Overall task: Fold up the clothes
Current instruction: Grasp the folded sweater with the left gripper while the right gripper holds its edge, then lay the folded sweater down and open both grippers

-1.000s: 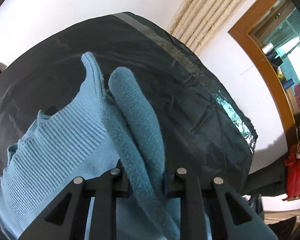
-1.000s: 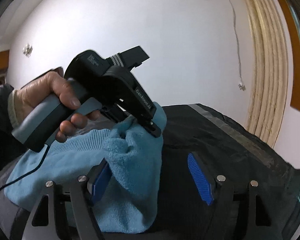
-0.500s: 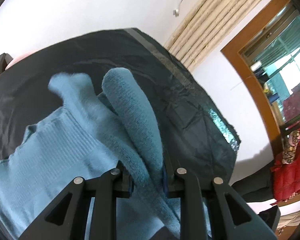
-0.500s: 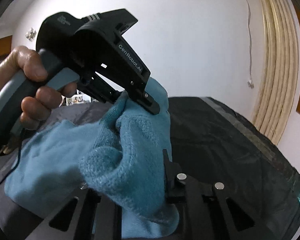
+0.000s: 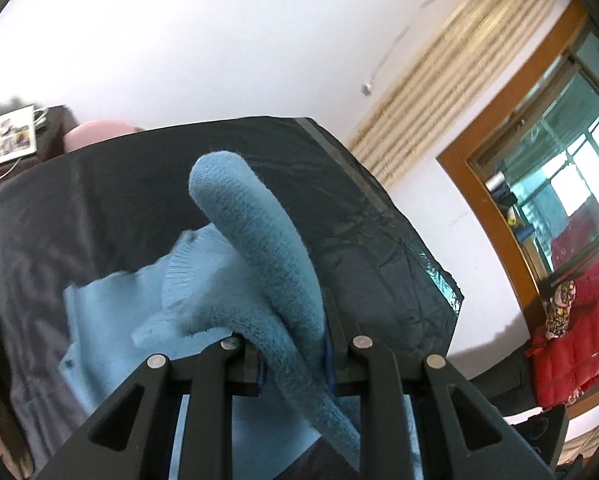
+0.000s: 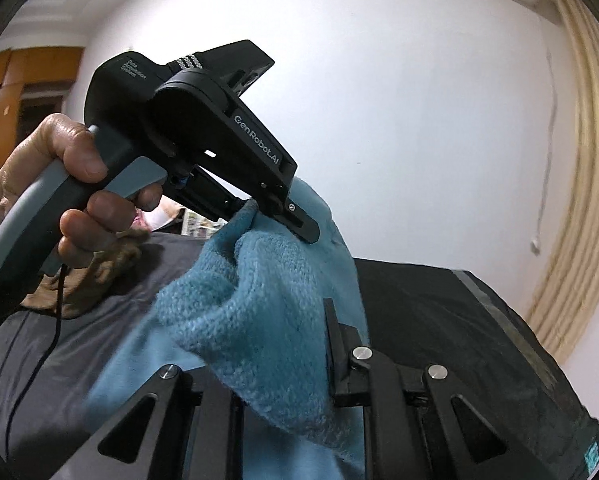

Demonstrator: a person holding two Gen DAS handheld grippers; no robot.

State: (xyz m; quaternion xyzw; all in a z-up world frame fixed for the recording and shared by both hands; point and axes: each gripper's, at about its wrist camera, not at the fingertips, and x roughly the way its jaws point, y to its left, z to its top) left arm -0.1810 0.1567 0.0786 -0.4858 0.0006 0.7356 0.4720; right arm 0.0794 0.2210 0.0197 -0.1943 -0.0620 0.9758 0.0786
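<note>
A light blue knit sweater (image 5: 259,248) hangs bunched over a table under a dark cover (image 5: 379,264). My left gripper (image 5: 295,360) is shut on a thick rolled fold of it, and the ribbed part droops to the left below. In the right wrist view a person's hand (image 6: 59,168) holds that left gripper (image 6: 283,216), whose tips pinch the sweater (image 6: 259,304) from above. My right gripper (image 6: 283,368) is shut on a lower bunch of the same knit. The cloth hides the pads of both grippers.
The dark cover (image 6: 439,320) has a taped edge near the curtain (image 5: 439,92). A wood-framed window (image 5: 539,184) and a red garment (image 5: 571,340) stand to the right. A beige cloth (image 6: 87,276) and a black cable (image 6: 55,320) lie at the left.
The right gripper's jaws went from wide open around the sweater to shut on it. Both grippers rose and carried the sweater up off the table; the ribbed part now hangs lower.
</note>
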